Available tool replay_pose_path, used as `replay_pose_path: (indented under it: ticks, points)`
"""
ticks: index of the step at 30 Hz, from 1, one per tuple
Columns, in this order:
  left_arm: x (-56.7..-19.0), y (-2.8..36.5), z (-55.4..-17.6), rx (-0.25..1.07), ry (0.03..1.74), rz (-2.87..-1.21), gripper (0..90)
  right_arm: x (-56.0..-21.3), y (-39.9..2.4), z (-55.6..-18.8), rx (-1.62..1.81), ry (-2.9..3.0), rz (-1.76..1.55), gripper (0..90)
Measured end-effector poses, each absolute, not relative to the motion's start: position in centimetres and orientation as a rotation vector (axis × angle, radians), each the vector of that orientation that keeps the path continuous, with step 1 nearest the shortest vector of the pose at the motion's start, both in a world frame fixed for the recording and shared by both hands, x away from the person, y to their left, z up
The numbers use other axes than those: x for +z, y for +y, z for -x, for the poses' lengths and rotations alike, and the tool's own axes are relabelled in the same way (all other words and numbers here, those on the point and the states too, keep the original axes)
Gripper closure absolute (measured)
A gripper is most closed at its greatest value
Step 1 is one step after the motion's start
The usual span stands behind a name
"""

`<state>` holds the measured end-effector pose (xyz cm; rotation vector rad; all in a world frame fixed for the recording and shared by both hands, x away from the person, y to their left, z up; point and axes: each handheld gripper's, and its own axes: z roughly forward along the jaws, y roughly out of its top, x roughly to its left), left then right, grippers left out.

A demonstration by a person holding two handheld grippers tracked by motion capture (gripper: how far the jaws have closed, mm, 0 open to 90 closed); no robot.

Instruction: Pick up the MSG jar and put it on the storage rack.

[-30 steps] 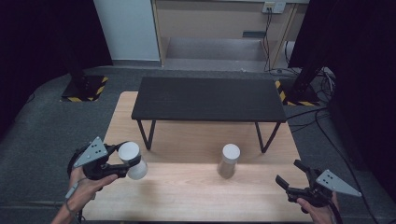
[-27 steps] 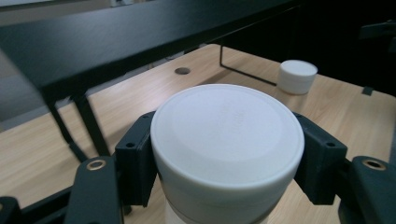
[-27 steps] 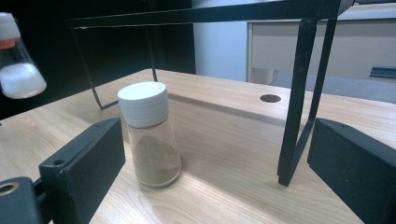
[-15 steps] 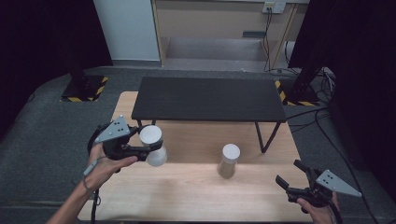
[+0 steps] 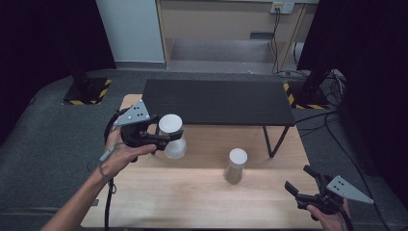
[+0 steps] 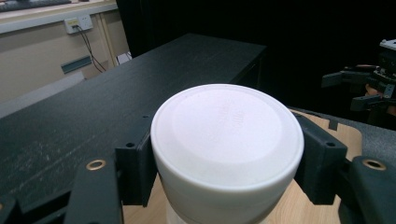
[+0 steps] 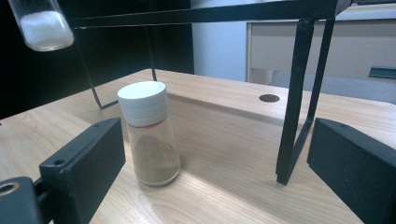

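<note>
Off the wooden table [image 5: 192,202] now, the white-capped shaker [image 5: 172,135] hangs clamped by its cap in the left gripper [image 5: 161,137], up from the table's left edge a second ago and carried toward the front-left corner of the black shelf [image 5: 216,101]. Probably a lift onto that shelf. Right gripper [image 5: 300,185] unmoved at the near right corner, jaws apart and empty, facing the brown-filled shaker [image 5: 235,165] mid-table.

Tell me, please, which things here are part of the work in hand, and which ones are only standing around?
Part of the work:
- left gripper, shut on the white-capped shaker and holding it in the air
- black shelf, close behind the lifted shaker

Only standing around:
- brown spice shaker, upright on the wooden table
- right gripper, open, holding nothing
- cables on the floor
</note>
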<state>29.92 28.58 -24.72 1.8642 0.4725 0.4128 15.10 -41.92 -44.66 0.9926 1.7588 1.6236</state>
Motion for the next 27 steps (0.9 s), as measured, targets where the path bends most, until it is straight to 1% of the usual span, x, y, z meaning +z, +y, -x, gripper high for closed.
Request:
replay_pose_path:
  ticks: [6, 12, 21, 24, 27]
  points:
    - [-23.7, 28.3, -30.4, 0.41, 0.476, -1.869, 32.3, -44.7, -41.9, -15.0, 1.623, 1.758, -0.993, 4.6]
    - [-21.7, 27.8, -31.3, 0.417, 0.491, -1.863, 32.2, -44.7, -41.9, -15.1, 1.624, 1.761, -0.993, 4.8]
    - [-19.2, 26.8, -33.6, 0.5, 0.524, -1.823, 32.2, -44.7, -42.0, -15.0, 1.626, 1.759, -0.992, 4.8]
    - [-19.1, 26.7, -34.4, 0.521, 0.556, -1.792, 32.2, -44.7, -42.1, -15.0, 1.628, 1.756, -0.996, 4.8]
    - [-18.9, 26.1, -35.2, 0.57, 0.591, -1.785, 32.2, -44.7, -42.1, -15.0, 1.627, 1.757, -0.997, 4.8]
